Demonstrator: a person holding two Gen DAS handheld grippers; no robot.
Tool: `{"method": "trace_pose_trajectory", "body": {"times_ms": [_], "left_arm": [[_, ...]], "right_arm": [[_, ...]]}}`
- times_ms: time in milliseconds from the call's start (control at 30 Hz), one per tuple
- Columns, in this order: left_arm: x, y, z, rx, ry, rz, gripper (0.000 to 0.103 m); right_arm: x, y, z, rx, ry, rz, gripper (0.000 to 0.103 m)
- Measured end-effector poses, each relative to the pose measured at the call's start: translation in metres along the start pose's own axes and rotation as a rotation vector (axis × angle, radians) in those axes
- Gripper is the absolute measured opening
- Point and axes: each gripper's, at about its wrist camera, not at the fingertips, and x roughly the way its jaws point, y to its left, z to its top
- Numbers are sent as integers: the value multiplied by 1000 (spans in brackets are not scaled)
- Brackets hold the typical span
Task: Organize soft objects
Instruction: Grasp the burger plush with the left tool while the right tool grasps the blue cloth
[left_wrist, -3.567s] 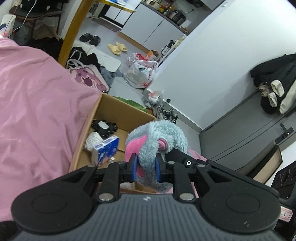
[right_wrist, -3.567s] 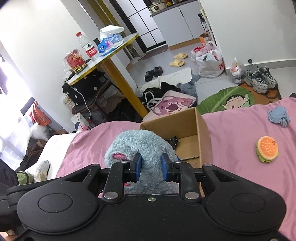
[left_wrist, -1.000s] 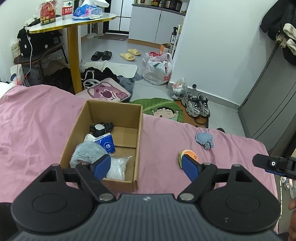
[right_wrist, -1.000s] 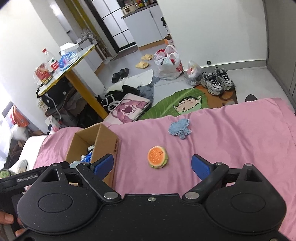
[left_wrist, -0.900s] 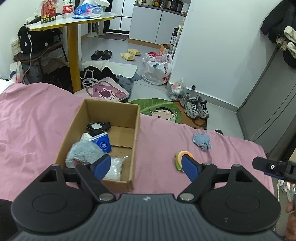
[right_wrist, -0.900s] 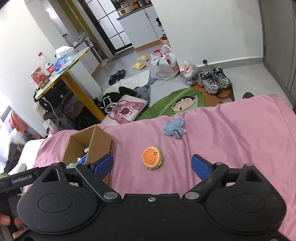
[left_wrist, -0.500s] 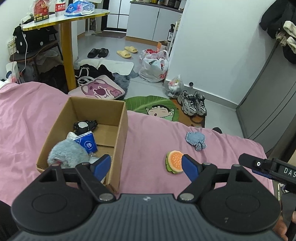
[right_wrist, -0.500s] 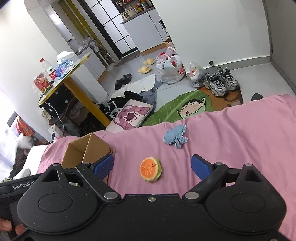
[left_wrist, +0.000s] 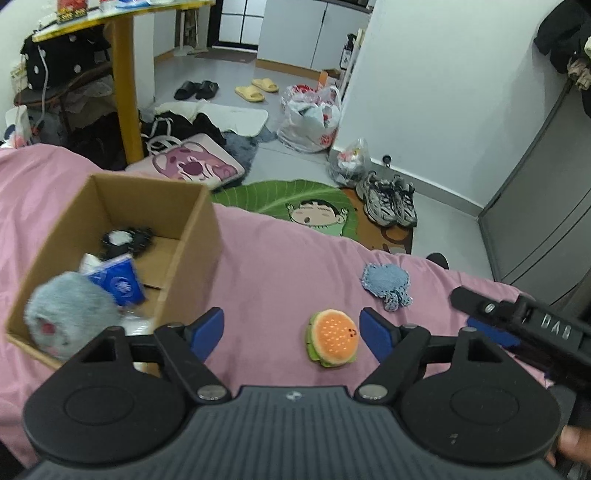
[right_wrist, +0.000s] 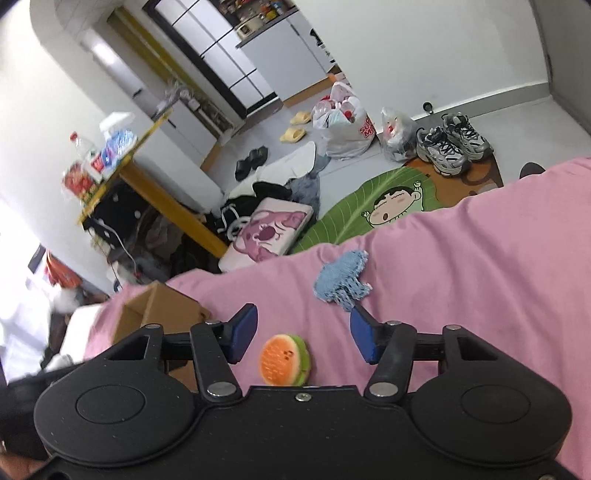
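A plush burger (left_wrist: 334, 343) lies on the pink bedspread (left_wrist: 280, 266), just left of my left gripper's right finger. It also shows in the right wrist view (right_wrist: 283, 360) between the right gripper's fingers. A blue knitted toy (left_wrist: 387, 286) (right_wrist: 341, 277) lies beyond it. A grey furry plush (left_wrist: 70, 319) sits in the cardboard box (left_wrist: 186, 254) at the left. My left gripper (left_wrist: 291, 326) is open and empty. My right gripper (right_wrist: 301, 334) is open and empty; its side shows at the right of the left wrist view (left_wrist: 517, 328).
The box also holds a blue tissue pack (left_wrist: 118, 282), a black item (left_wrist: 127, 238) and a clear bag. Beyond the bed edge are a leaf-shaped floor mat (left_wrist: 295, 206), sneakers (left_wrist: 389, 203), bags, clothes and a yellow table leg (left_wrist: 127, 92).
Both grippers let go of the grey plush, which now lies in the box, and opened. Both then swung right toward the burger and blue toy, which now sit closer.
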Motion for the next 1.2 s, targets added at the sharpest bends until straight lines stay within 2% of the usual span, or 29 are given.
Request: {"method": "trace_pose_trajectory", "body": {"times_ms": [167,300,600,633,667,700,733,1033,1067,1133,1200], "left_arm": [[31,-12,-7,-30,38,-7,77],[54,-21,-11,-36,76,-15,75],[100,-28,-15,-26,149,-33,75],[105,-28,-15,-25,159,-34,73],[109,-27,-16,-29,172,-32,62],[114,-25,-16,-39,188,-29,48],[118,-23,-16,-54,210,-32,44],[115,-5,-2,-71,213,-18,39],[113,-3,1,-73,208,-14,39],[110,-1,5,-75,200,-11,39],[106,3,7,-79,195,-11,39]], "right_arm": [[5,-13,0,16,-10,7,55],[17,-30,3,71,-15,5,49],[45,-40,5,81,25,32,49],[47,-42,6,84,29,30,49],[50,-43,6,87,31,27,49],[53,-43,6,90,31,25,49],[56,-44,7,93,30,24,49],[75,-41,5,84,42,-1,48],[77,-40,4,73,49,-15,47],[80,-39,2,59,57,-24,25],[76,-37,1,42,43,-25,13]]}}
